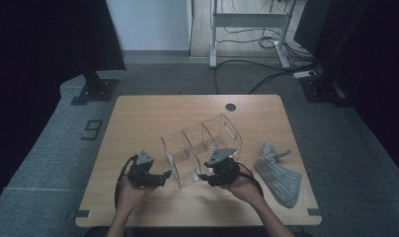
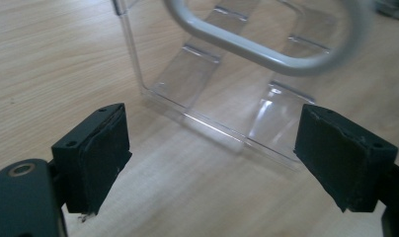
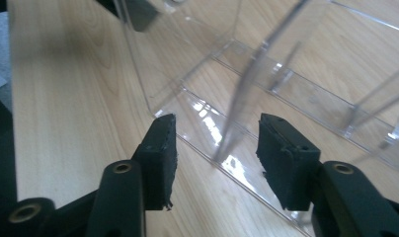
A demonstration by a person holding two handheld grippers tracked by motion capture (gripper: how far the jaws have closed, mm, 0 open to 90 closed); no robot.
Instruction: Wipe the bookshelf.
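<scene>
Left gripper: the left gripper sits lower left of centre in the high view, held in the person's left hand, its jaws pointing right toward the clear box. In the left gripper view the two black jaws stand wide apart with nothing between them, bare wood below.

Right gripper: the right gripper is just right of centre in the high view, held in the person's right hand, its jaws pointing left at the near end of the box. In the right gripper view the jaws are spread, and the near edge of a clear panel rises in the gap between them; I cannot tell whether either pad touches it.

Clear organizer: a transparent acrylic organizer lies at the middle of the table between the two grippers, running from lower left to upper right, with inner dividers making several compartments. In the left gripper view its base and a clear wall fill the upper middle; in the right gripper view its walls and dividers spread across the upper right.

Sock: a grey knitted sock lies at the lower right of the table, well apart from the organizer and near the right hand.

Table: a light wooden table with a round dark cable hole near its far edge.

Floor: grey carpet around the table, cables trailing at the upper right.
</scene>
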